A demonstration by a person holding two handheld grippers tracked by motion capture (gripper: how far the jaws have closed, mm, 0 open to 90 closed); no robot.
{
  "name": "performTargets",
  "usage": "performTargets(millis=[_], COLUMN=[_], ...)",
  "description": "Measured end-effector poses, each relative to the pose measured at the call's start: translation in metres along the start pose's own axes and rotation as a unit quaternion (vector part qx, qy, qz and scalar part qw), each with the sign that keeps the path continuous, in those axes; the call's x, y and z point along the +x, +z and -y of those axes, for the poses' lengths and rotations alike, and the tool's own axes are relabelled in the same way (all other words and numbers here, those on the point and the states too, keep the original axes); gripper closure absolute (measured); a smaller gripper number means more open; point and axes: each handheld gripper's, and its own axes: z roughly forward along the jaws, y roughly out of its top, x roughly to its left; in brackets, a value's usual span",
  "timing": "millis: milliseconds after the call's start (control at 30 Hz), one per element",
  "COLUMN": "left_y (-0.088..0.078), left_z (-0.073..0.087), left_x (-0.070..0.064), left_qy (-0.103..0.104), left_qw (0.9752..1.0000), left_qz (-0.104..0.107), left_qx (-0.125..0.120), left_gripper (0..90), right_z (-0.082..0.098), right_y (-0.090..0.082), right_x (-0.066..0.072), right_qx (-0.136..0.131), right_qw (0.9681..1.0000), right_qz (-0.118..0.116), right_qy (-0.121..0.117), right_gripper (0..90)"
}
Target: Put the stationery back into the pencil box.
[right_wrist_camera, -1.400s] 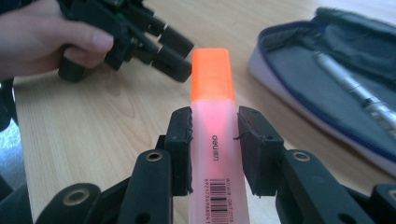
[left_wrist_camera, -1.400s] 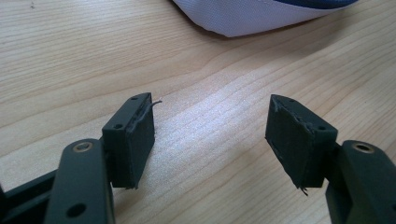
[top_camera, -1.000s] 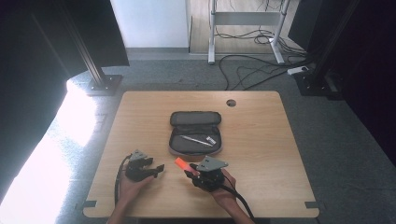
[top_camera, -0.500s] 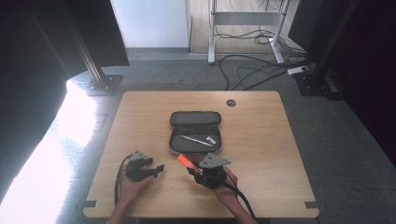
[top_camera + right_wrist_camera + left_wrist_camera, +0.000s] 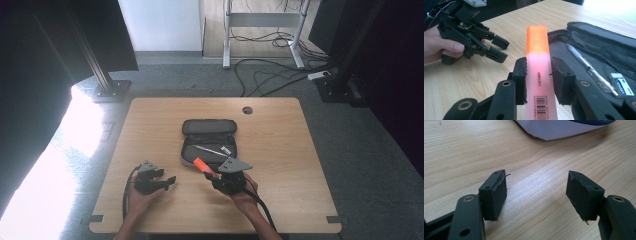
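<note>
My left gripper (image 5: 170, 181) rests low on the table (image 5: 150, 120) at my left, its two jaws spread with bare wood between them. In the left gripper view a pale, blue-edged shape (image 5: 564, 127) is cut off at the top edge; I cannot tell what it is.

To the right, my right gripper (image 5: 537, 72) pinches the one orange highlighter (image 5: 539, 72), jaws pressed to both sides of its pink barrel. The orange cap points past the jaws, over the near left edge of the pencil case (image 5: 584, 65). The barrel's lower end runs out of the right gripper view, so I cannot see how long it is.

The single dark case lies open at the table's middle. Inside I count one pen (image 5: 586, 66) and one eraser (image 5: 621, 86); the pen's far tip is hard to make out against the lining. From the high view both are tiny.
</note>
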Motion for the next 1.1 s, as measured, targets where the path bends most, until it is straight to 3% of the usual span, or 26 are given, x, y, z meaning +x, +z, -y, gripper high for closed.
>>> performTargets(millis=[1100], left_y=[0.0], left_z=[0.0], left_x=[0.0], left_qy=[0.0], left_qw=[1.0], left_qz=[0.002], left_qx=[0.0], left_gripper=[33.2], right_z=[-0.016], right_y=[0.024], right_x=[-0.03], right_qx=[0.016], right_qw=[0.9997], right_qz=[0.019], right_qy=[0.005], right_gripper=[66.1])
